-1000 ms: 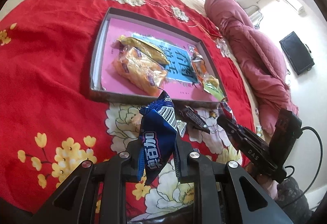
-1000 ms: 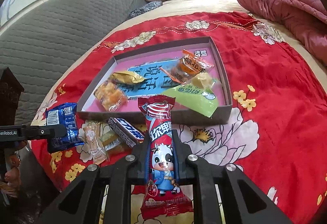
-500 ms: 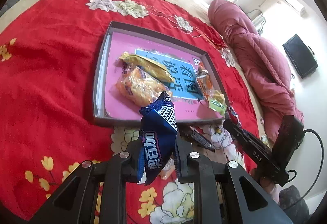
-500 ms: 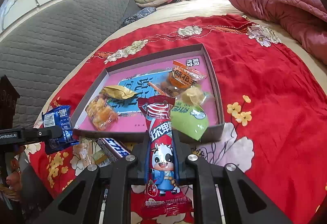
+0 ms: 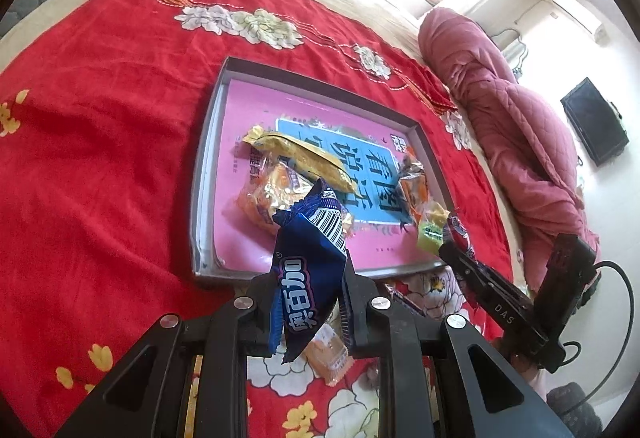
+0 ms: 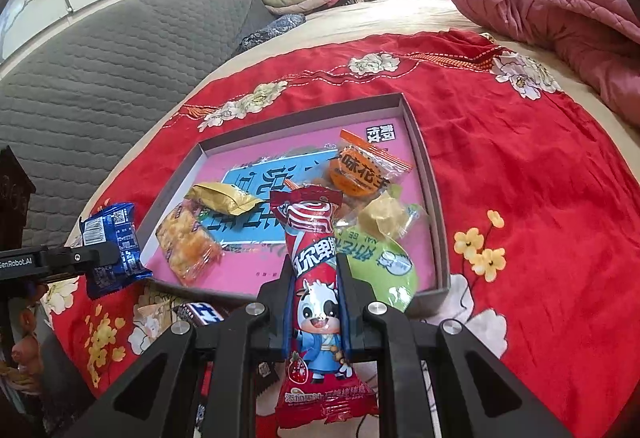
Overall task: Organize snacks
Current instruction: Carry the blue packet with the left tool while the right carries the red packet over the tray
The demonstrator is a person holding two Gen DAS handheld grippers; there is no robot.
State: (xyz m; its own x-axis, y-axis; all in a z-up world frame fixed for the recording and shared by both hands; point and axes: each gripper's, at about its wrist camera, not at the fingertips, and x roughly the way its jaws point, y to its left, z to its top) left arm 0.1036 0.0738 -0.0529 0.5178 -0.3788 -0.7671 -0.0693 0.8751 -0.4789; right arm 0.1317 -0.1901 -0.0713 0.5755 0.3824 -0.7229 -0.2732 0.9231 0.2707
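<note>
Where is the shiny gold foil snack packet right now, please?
The gold foil snack packet lies inside the grey shallow box, left half in the right wrist view, just beyond the orange biscuit packet.

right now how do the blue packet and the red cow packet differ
The blue packet is short, broad and crumpled, barcode side showing; the red cow packet is long, narrow and smooth, cartoon side showing. The blue one sits in the left claw, the red one in the right claw. Both are sealed snacks, pinched above the box's near edge.

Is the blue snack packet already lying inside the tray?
No, the blue packet is clamped in the left gripper, outside the tray.
</note>
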